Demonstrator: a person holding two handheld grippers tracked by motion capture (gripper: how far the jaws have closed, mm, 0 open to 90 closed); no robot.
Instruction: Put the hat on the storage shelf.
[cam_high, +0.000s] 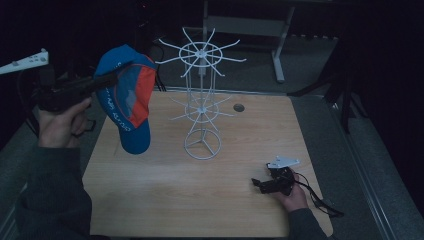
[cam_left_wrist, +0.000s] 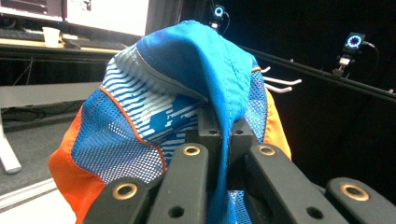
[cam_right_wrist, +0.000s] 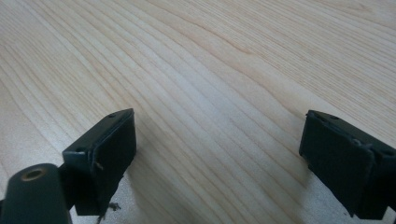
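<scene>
A blue, white and orange cap (cam_high: 127, 97) is held in the air by the left gripper (cam_high: 107, 79), which is raised above the left edge of the table (cam_high: 165, 200) by the person's left hand (cam_high: 60, 122). In the left gripper view the two black jaws are seen drawn tightly together on a fold of the cap's blue fabric (cam_left_wrist: 205, 70), which is pinched between the pads and rises above them, while mesh panels and orange trim hang to either side. From the high view the cap is seen hanging off the gripper's tip with its blue brim pointing downward, clear of the table surface. It is placed just to the left of a white wire rack (cam_high: 201, 95), whose upper ring of spokes lies near the cap's crown; whether fabric and wire touch cannot be told. The right gripper (cam_high: 260, 184) is rested low on the near right part of the table, held by the right hand (cam_high: 292, 197), well apart from the cap and the rack. In the right gripper view its jaws are seen standing wide apart, with bare wood grain (cam_right_wrist: 210, 93) between them and nothing gripped.
</scene>
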